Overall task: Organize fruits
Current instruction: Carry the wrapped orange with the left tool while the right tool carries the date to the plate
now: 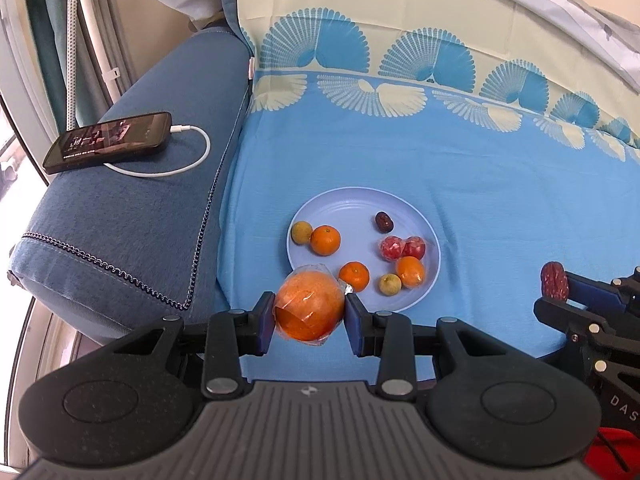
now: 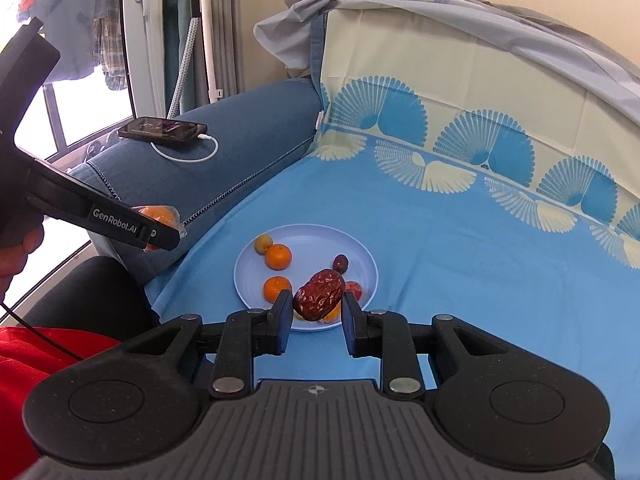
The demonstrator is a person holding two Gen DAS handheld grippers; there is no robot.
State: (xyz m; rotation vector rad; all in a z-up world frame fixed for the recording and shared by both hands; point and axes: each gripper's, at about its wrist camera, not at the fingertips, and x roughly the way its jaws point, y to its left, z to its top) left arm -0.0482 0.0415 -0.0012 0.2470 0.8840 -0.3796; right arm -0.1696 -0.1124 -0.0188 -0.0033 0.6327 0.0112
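Both claws are loaded, left claw (image 1: pixel 309 314) clamping the wrapped orange (image 1: pixel 310 306), right claw (image 2: pixel 316 314) pinching the dried date (image 2: pixel 319 295); lower each over a bare patch of the plate (image 1: pixel 352 204), probably near its middle, before releasing.

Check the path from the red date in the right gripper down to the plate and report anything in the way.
Nothing visible blocks it. The right gripper holds the red date above the plate's near edge, with only air between. Fruit already lies on the plate, but bare patches remain.

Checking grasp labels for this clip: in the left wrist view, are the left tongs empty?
No, the left tongs are shut on a plastic-wrapped orange, pinched between their two blue pads just short of the plate.
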